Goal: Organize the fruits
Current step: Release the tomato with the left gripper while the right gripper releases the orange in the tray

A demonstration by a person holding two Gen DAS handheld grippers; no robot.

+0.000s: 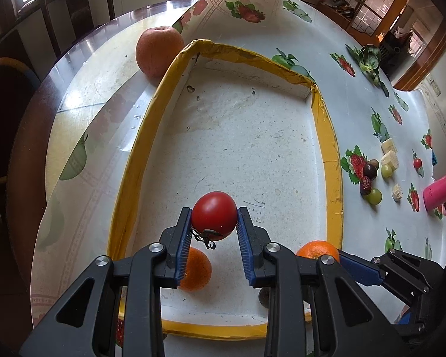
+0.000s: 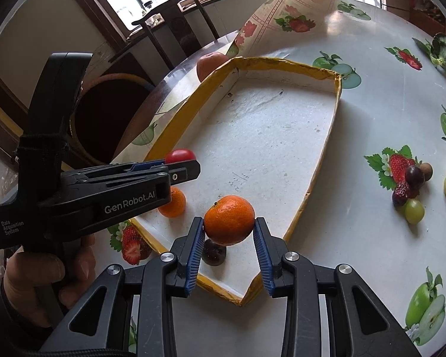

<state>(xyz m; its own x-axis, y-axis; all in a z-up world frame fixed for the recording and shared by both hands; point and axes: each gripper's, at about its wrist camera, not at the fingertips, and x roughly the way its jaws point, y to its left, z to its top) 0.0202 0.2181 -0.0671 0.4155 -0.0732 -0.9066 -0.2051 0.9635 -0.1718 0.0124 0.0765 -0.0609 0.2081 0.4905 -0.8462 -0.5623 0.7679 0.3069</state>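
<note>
1. Left wrist: left gripper (image 1: 214, 223) was clamped on a tomato (image 1: 214, 215), held over the near end of the tray (image 1: 330, 148). Step, I judged: delivery.
2. Right wrist: right gripper (image 2: 229, 230) gripped a tangerine (image 2: 229, 219) above the tray's near corner. Next move likely called for lowering, then parting the jaws.

Mandarin (image 1: 194, 269) in tray (image 1: 139, 136), apple (image 1: 159, 50) just behind tray, grapes (image 2: 414, 211) right

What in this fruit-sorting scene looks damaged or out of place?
The yellow-rimmed tray is battered: its far right corner is crumpled and split. The fruit-print tablecloth is folded up at the far edge, baring dark table.
</note>
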